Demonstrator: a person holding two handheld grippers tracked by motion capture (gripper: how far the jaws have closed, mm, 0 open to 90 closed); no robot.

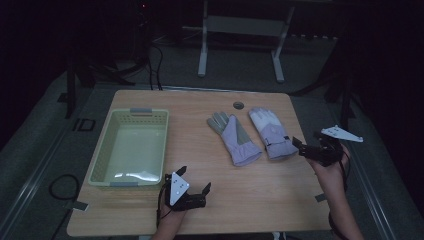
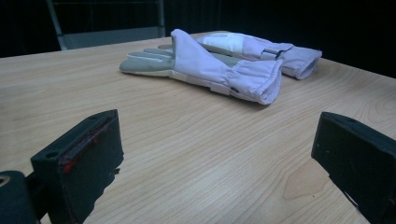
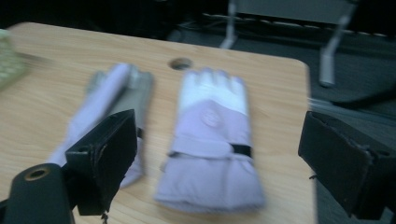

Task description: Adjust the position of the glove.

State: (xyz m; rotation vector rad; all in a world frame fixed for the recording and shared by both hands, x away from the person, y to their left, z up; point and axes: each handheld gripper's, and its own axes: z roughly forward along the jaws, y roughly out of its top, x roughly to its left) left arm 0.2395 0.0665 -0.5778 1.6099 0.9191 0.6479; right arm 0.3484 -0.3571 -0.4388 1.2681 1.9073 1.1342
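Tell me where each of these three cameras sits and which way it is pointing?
High view: above the person's side, looking forward and down on the table, basket and both gloves; forearms and both hand-held grippers show.
Left gripper view: rides the left hand-held gripper, low over the wood, facing the left glove; its open jaws show.
Right gripper view: rides the right hand-held gripper, facing the right glove; its open jaws show.
All views share both gloves.

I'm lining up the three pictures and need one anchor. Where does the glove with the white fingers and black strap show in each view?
High view: the white-fingered glove lies right of centre, beside the grey-palmed glove.
Left gripper view: white-fingered glove at top, behind the grey-palmed glove.
Right gripper view: white-fingered glove in the centre, between the jaws.
Shared landmark: the grey-palmed glove.
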